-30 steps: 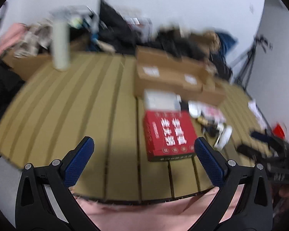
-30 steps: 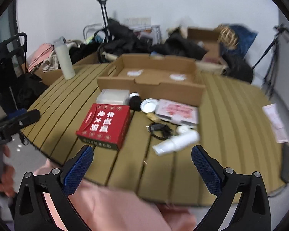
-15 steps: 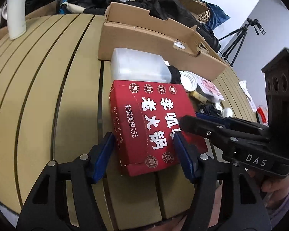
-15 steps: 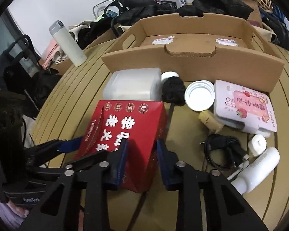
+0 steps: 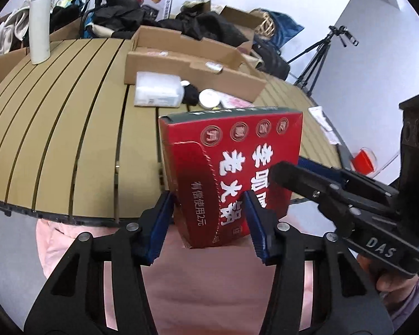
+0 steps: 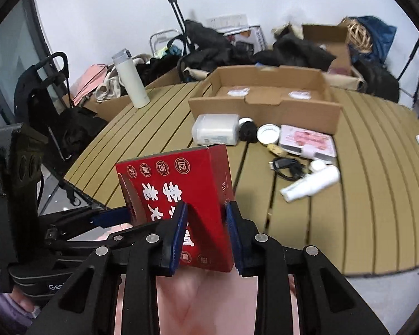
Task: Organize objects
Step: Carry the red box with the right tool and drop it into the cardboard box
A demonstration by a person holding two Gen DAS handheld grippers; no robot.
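The slatted tan wooden table [image 6: 159, 128] lies bare at left. Passage rightward is blocked by the open brown cardboard tray [image 6: 265, 109], fronted by clutter, apparently touching it.

Both the left gripper [image 5: 209, 217] and right gripper [image 6: 206, 229] have black skeletal arms with silver screws and ribbed blue pads [image 5: 255, 223], the right's housing lettered "DAS", above pink-clad legs and lilac sleeves.
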